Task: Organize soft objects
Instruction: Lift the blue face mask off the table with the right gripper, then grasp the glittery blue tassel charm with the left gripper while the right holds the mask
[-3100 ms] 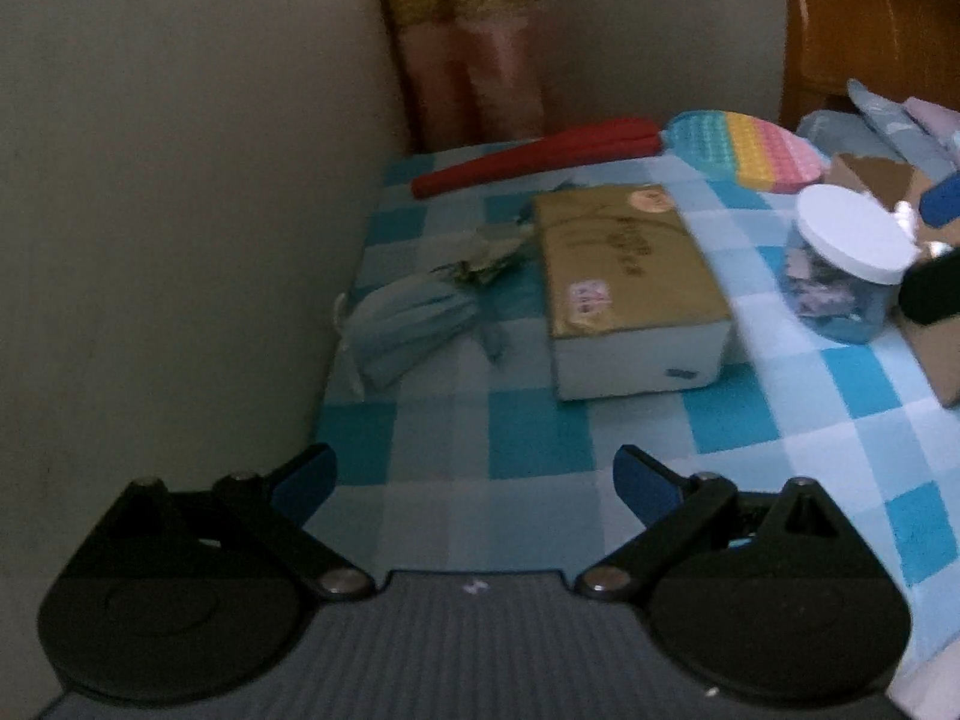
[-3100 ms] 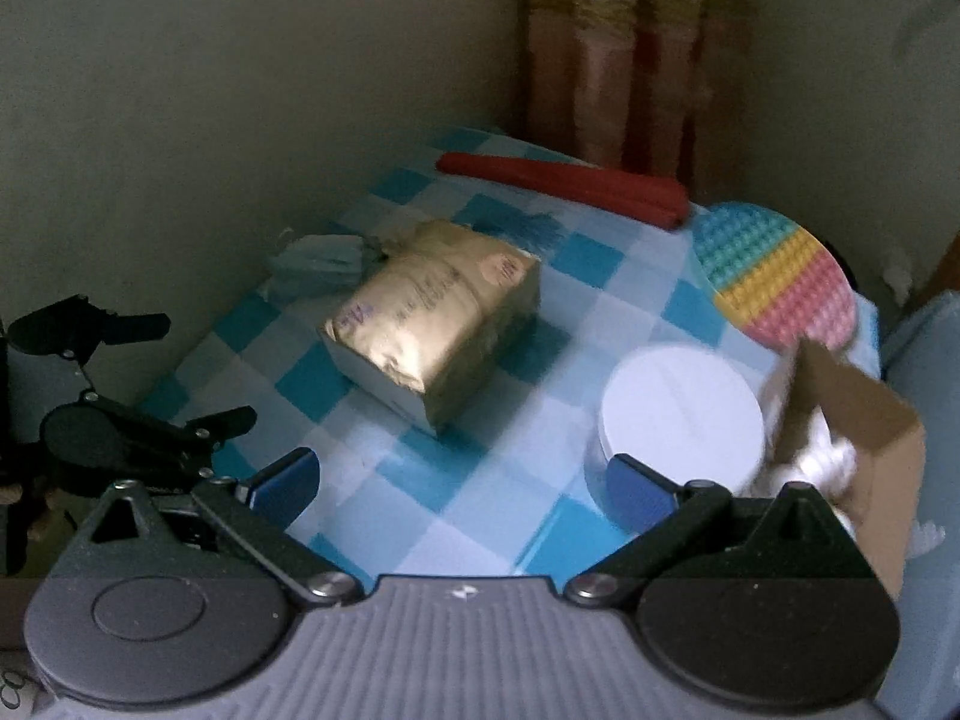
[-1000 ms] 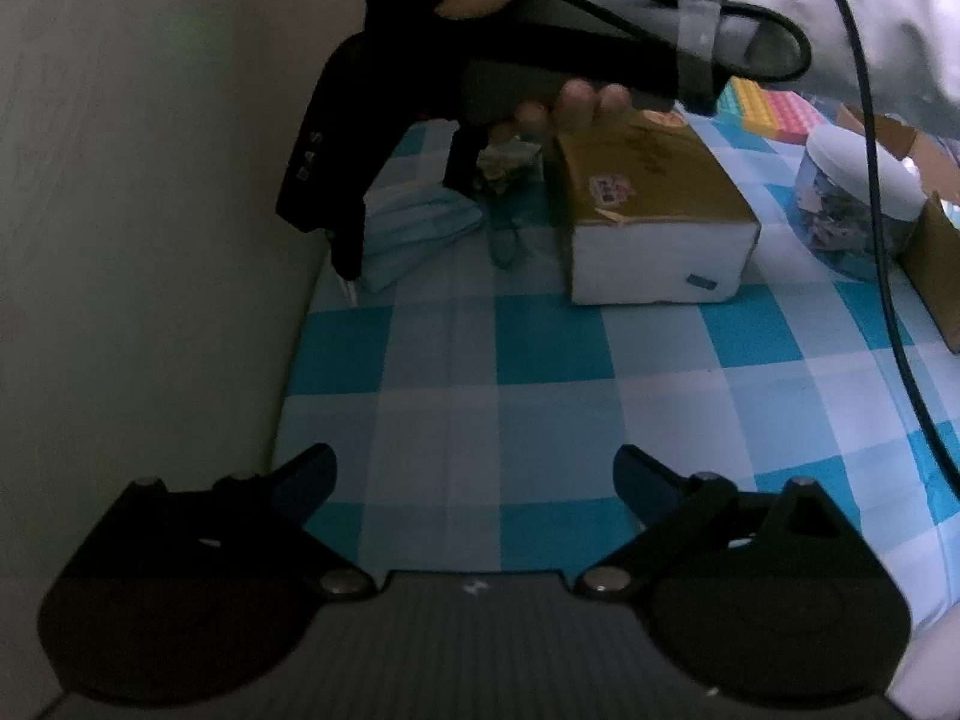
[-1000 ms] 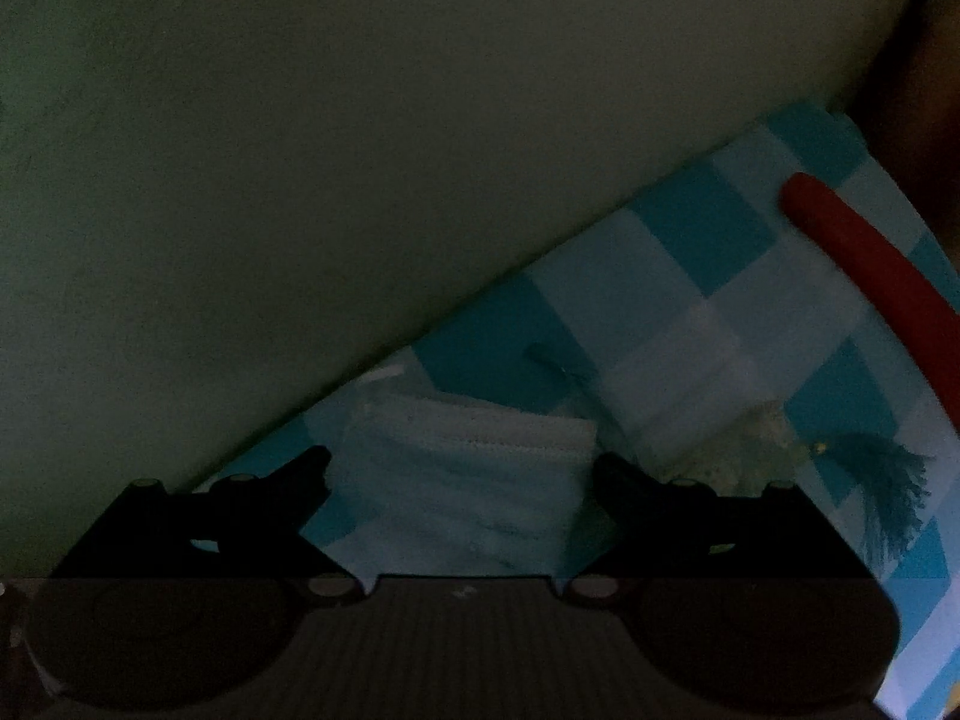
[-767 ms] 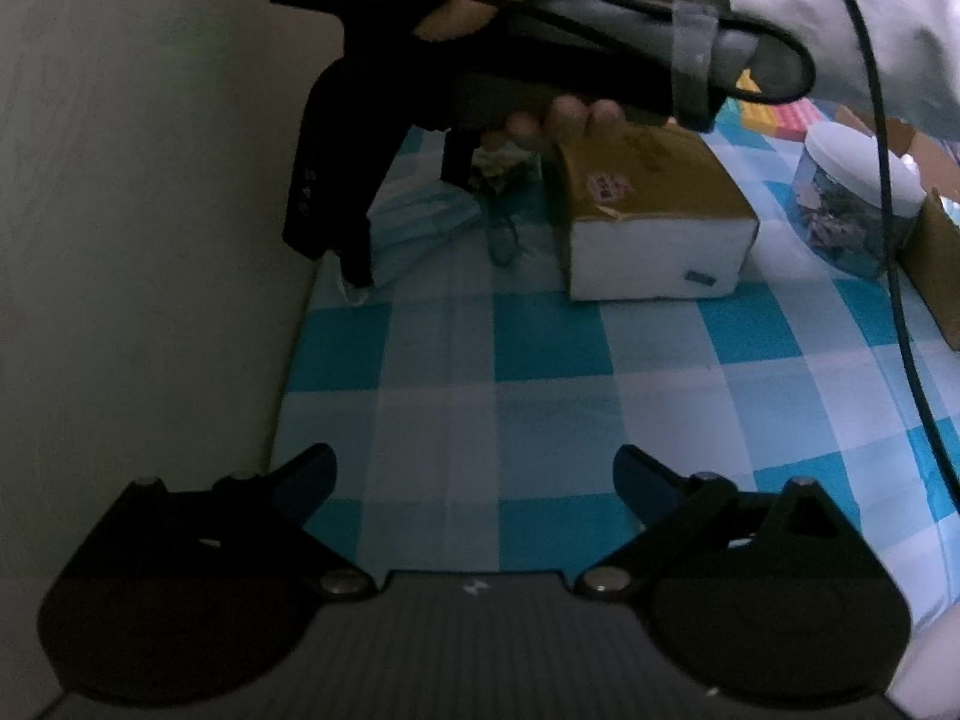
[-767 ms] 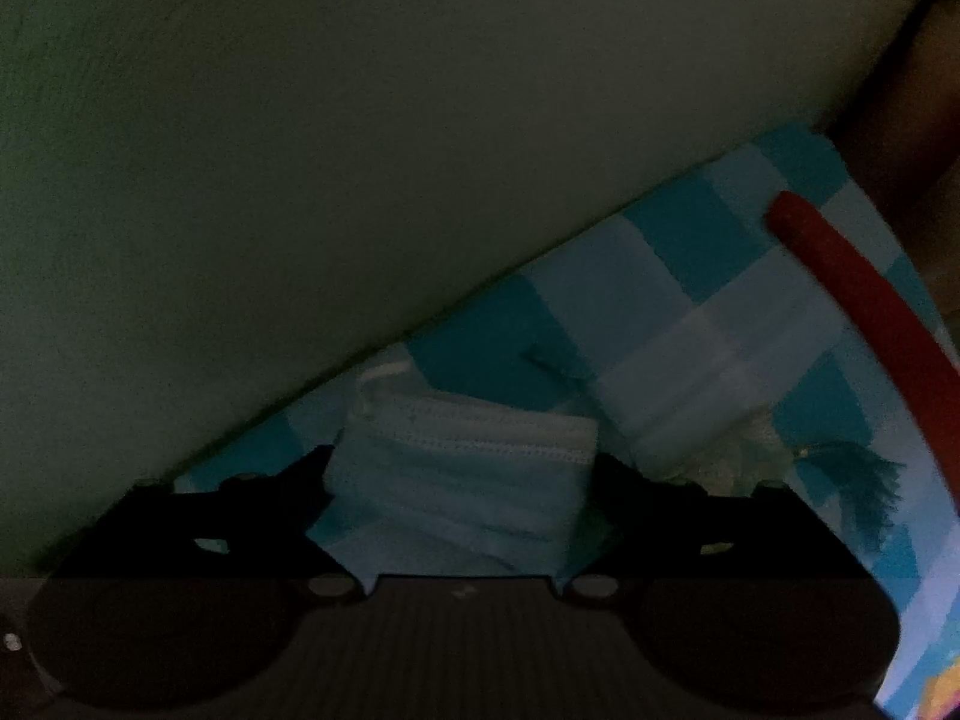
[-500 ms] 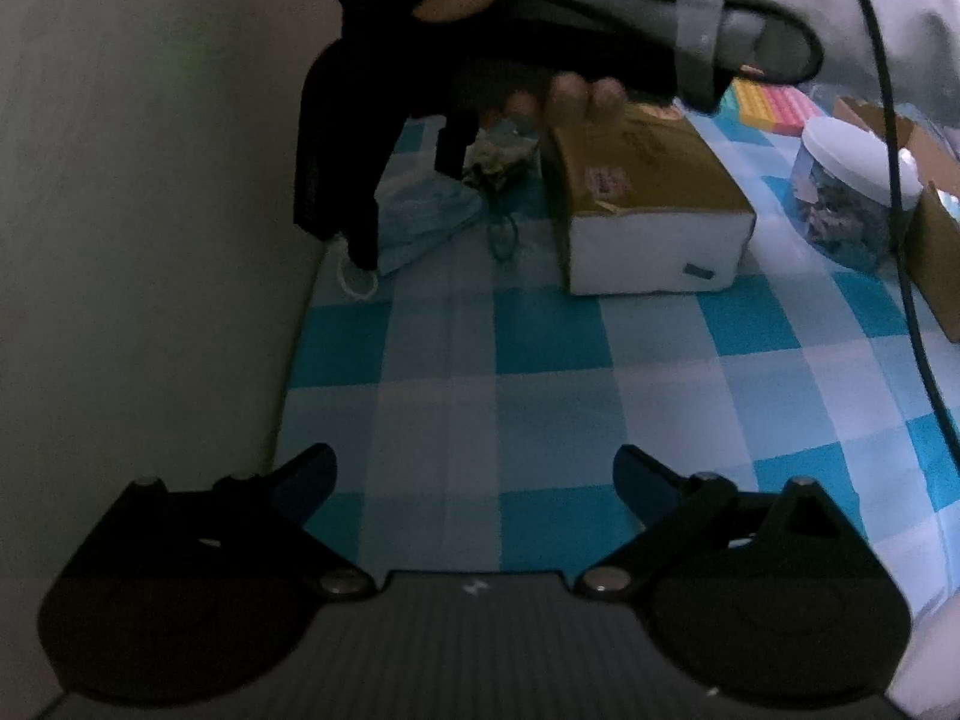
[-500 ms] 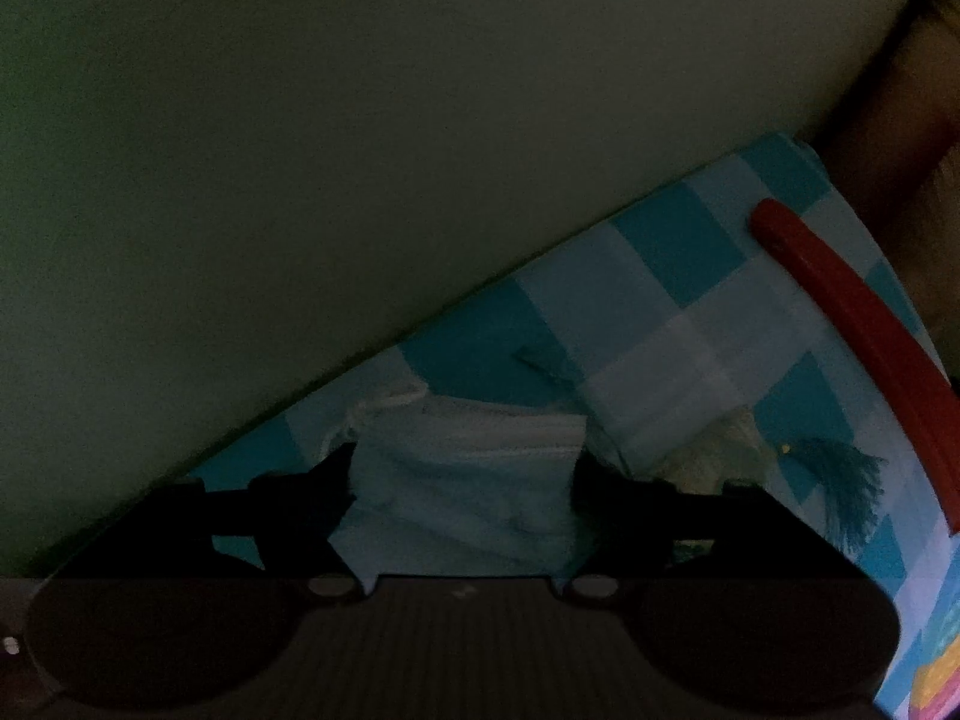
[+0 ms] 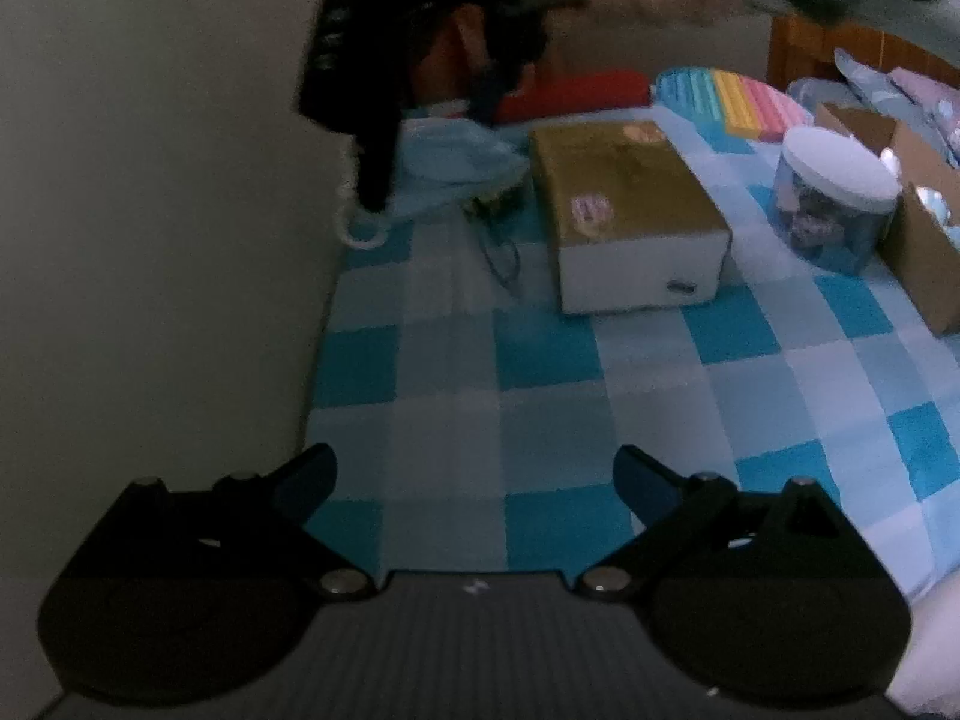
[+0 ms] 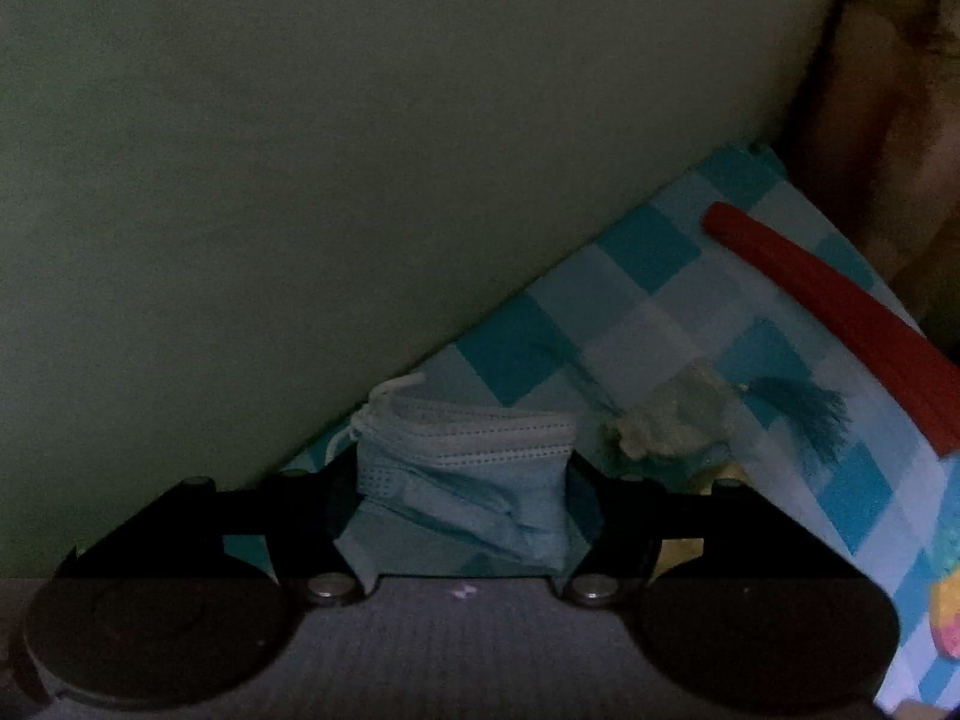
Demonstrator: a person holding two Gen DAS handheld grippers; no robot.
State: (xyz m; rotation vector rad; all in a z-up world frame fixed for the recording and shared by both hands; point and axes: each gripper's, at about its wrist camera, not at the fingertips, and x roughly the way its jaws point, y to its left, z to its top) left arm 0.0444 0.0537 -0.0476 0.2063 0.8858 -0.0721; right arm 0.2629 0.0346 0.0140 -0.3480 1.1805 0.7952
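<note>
Item: face mask (image 10: 462, 480), pale blue, pleated, crumpled; lies at the far left of the checked tablecloth (image 9: 540, 360), close against the wall (image 9: 150, 210); one white ear loop (image 9: 360, 234) trails towards the near side.

Tool, right: right gripper (image 10: 462, 510); fingers drawn in against both short ends of the mask, which bunches between them; the grasp looks made, though the dim light hides the pad contact itself; seen from the left wrist camera it comes down from above onto the mask, blurred.

Tool, left: left gripper (image 9: 474, 480); jaws wide apart, nothing between them; hovers over bare cloth at the near edge, well apart from the mask.

Governing relation: the mask's long axis runs across the right gripper's span, from finger to finger, so it is squeezed lengthwise; the right hand is on it and the left is far off; the wall stands just beside it on the left, so the likely way out is up and to the right.

Neighbouring items: cream lace scrap with teal tassel (image 10: 798, 408) just right of the mask; red case (image 10: 840, 300) farther right; gold tissue pack (image 9: 624, 210); white-lidded jar (image 9: 834, 198); cardboard box (image 9: 924, 252) at far right.
</note>
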